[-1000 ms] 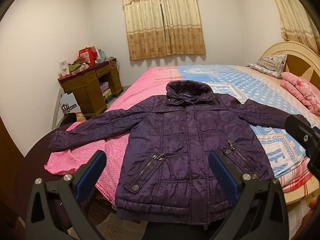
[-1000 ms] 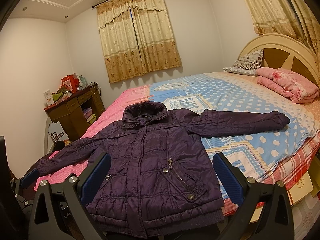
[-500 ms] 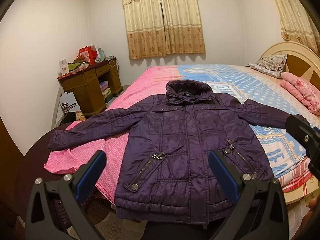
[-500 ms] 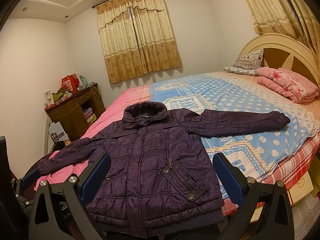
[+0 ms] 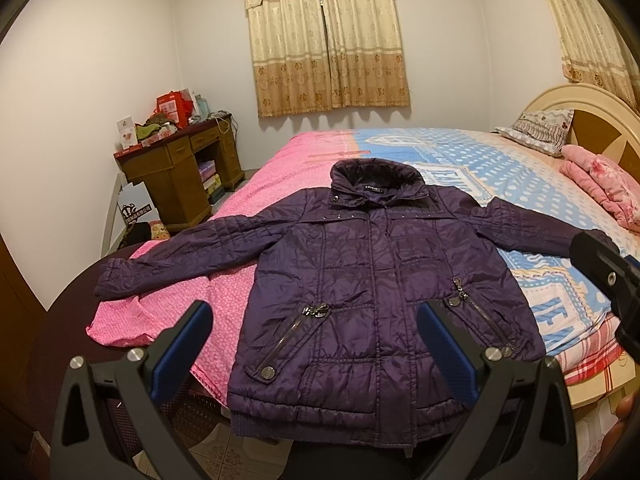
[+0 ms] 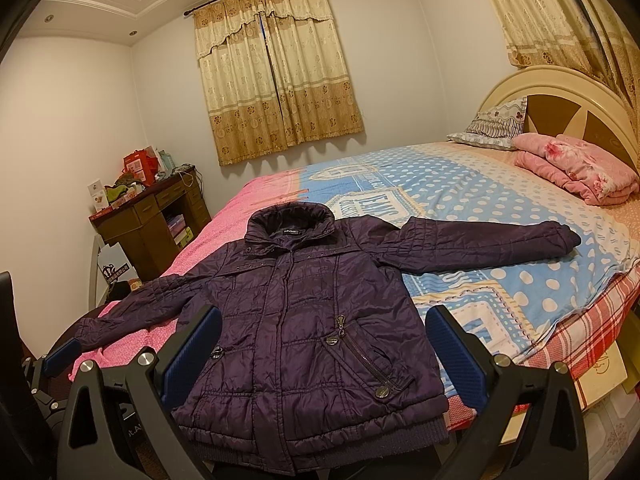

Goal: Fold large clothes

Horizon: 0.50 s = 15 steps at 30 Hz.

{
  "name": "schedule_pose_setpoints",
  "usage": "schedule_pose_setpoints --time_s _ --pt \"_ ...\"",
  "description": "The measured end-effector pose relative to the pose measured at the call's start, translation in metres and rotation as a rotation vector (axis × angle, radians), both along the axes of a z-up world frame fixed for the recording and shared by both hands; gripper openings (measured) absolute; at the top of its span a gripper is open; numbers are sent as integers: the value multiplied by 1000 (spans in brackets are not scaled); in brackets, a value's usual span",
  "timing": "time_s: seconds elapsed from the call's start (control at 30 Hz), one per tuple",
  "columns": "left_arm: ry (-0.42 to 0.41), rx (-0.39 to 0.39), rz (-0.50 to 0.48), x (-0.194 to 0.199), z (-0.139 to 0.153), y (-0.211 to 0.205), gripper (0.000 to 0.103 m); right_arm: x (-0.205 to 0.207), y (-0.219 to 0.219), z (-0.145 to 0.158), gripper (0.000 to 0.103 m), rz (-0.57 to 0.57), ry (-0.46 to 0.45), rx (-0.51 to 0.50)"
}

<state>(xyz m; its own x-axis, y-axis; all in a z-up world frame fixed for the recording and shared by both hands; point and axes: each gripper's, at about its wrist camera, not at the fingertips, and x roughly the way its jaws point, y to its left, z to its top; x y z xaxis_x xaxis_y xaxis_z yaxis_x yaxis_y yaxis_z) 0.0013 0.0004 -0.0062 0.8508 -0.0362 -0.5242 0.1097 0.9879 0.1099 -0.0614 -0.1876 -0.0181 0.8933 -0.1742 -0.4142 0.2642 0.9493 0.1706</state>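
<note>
Purple quilted jacket spread flat on bed, sleeves out, just ahead of left gripper and right gripper; both released, jaws wide, empty.

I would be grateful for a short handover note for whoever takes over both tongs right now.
Left tongs: open, empty, hovering before the hem.
Right tongs: open, empty, hovering likewise.
The dark purple quilted jacket lies face up and zipped on the bed with the pink and blue dotted cover, collar toward the curtains, both sleeves spread wide, hem hanging over the near edge.
Done: jacket laid out flat.
Left: every fold; probably bring the sleeves in across the front first, then fold the body.
</note>
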Motion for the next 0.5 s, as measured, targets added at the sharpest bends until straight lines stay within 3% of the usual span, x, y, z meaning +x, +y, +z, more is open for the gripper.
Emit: schedule_pose_setpoints --time_s 0.5 --pt "2 -1 0 -4 -3 -3 103 1 -1 0 102 -2 1 3"
